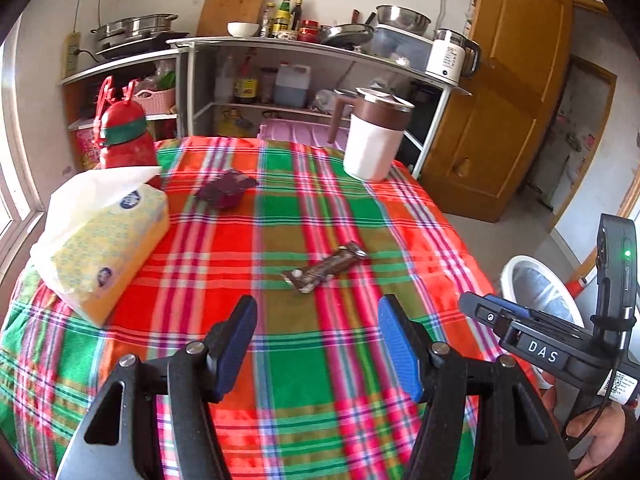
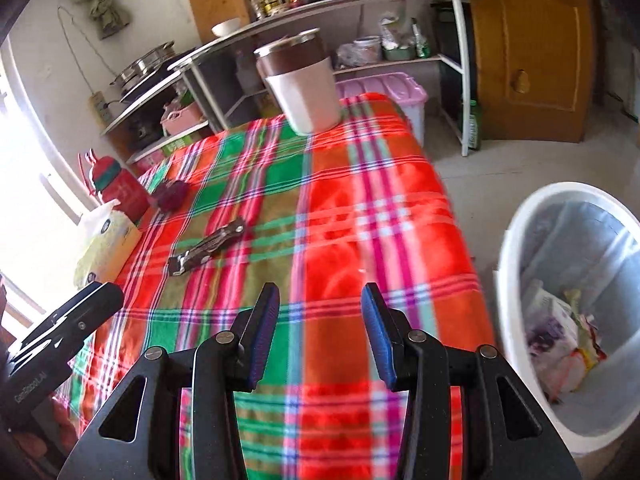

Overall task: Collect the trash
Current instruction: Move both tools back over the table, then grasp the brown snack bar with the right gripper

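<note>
A brown snack wrapper (image 1: pixel 325 267) lies flat on the plaid tablecloth (image 1: pixel 304 208), a short way ahead of my left gripper (image 1: pixel 318 334), which is open and empty. Farther back lies a crumpled dark purple wrapper (image 1: pixel 225 189). In the right wrist view the brown wrapper (image 2: pixel 208 246) and the purple wrapper (image 2: pixel 170 195) lie to the left of my right gripper (image 2: pixel 320 322), also open with nothing between its fingers. A white trash bin (image 2: pixel 576 312) with several scraps inside stands on the floor right of the table; its rim (image 1: pixel 536 280) shows in the left wrist view.
A yellow tissue box (image 1: pixel 106 252) and a red bottle (image 1: pixel 124 140) stand at the table's left side, a white and brown jug (image 1: pixel 374 136) at its far end. Kitchen shelves (image 1: pixel 312 76) stand behind and a wooden door (image 1: pixel 508 92) at the right.
</note>
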### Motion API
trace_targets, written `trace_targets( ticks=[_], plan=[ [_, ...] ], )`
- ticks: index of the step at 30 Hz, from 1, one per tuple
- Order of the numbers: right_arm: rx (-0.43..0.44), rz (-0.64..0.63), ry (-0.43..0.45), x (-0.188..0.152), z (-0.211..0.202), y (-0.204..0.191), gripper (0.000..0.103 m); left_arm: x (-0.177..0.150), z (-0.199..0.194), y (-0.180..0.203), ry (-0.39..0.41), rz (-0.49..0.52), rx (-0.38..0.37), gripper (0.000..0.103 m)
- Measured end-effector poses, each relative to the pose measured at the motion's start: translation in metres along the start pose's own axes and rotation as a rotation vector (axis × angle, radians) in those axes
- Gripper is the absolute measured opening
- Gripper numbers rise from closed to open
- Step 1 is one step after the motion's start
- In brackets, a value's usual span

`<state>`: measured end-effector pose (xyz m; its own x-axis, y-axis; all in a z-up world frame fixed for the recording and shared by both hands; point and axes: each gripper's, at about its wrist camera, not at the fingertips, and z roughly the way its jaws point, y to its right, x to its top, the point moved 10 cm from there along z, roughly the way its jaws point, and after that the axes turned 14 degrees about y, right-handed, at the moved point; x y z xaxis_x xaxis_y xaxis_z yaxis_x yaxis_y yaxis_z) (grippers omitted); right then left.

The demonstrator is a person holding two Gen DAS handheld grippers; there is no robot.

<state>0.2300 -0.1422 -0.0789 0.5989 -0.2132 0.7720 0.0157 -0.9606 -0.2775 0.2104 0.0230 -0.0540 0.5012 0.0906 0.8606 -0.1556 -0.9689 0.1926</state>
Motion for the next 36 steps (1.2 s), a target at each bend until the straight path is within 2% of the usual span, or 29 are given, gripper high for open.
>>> trace_targets(
  ticks=[8,13,19,32,35,36],
  plan=[
    [0.066,-0.020,-0.038,0.003,0.045,-0.047,0.044,0.011,-0.001,-0.040,0.020,-0.023,0.053,0.065],
    [0.090,0.020,-0.068,0.005,0.072,-0.062,0.044,0.018,0.003,-0.054,0.028,-0.035,0.062,0.065],
    [0.106,0.003,-0.105,0.007,0.099,-0.081,0.044,0.021,0.011,-0.066,0.022,-0.043,0.073,0.065],
    [0.100,-0.072,-0.085,0.009,0.116,-0.103,0.043,0.025,0.030,-0.085,0.012,-0.085,0.088,0.065],
    [0.083,-0.139,-0.067,0.005,0.113,-0.104,0.026,0.023,0.034,-0.086,0.004,-0.085,0.087,0.065],
    [0.091,-0.151,-0.067,0.004,0.111,-0.104,0.024,0.023,0.035,-0.085,0.001,-0.081,0.086,0.065]
  ],
)
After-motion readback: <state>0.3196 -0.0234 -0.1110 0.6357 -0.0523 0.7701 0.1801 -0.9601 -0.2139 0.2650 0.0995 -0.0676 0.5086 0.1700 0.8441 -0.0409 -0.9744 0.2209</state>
